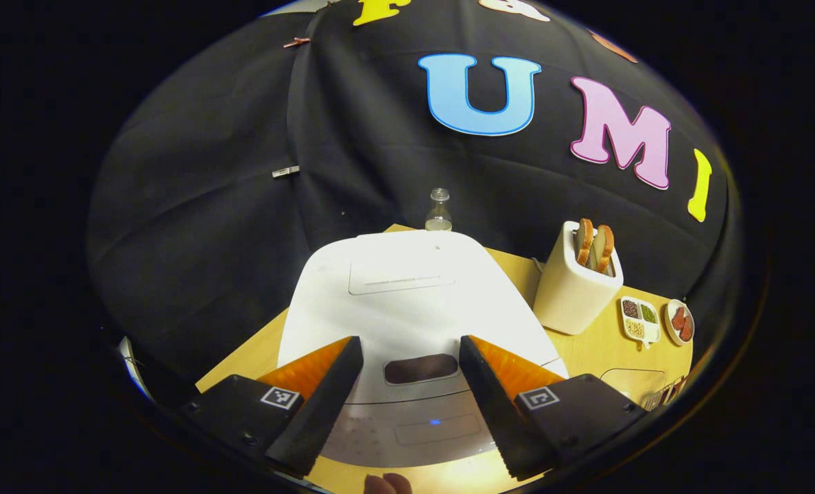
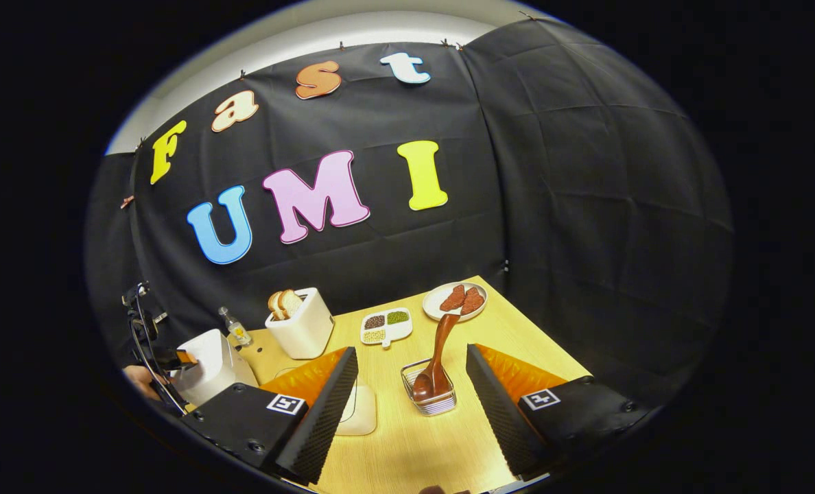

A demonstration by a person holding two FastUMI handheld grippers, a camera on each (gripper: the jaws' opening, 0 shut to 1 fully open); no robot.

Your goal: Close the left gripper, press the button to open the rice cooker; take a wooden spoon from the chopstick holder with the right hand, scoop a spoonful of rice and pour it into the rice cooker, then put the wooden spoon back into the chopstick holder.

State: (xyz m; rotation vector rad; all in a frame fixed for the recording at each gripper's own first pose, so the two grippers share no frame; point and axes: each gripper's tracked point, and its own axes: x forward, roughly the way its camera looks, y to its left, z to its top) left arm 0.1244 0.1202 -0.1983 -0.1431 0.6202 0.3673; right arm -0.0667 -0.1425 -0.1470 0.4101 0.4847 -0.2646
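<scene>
Your left claw (image 1: pixel 411 370) hangs released over the rice cooker (image 1: pixel 407 302), lid down, its fingers straddling the dark button (image 1: pixel 421 368); clench it first so the tips make one blunt point to press. Your right claw (image 2: pixel 411 384) is also released, lined up on the wooden spoon (image 2: pixel 438 357) standing in the chopstick holder (image 2: pixel 429 398) on the worktop (image 2: pixel 407 446).

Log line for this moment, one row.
left gripper open over rice cooker, lid shut | right gripper open, facing wooden spoon in chopstick holder | button unpressed
</scene>
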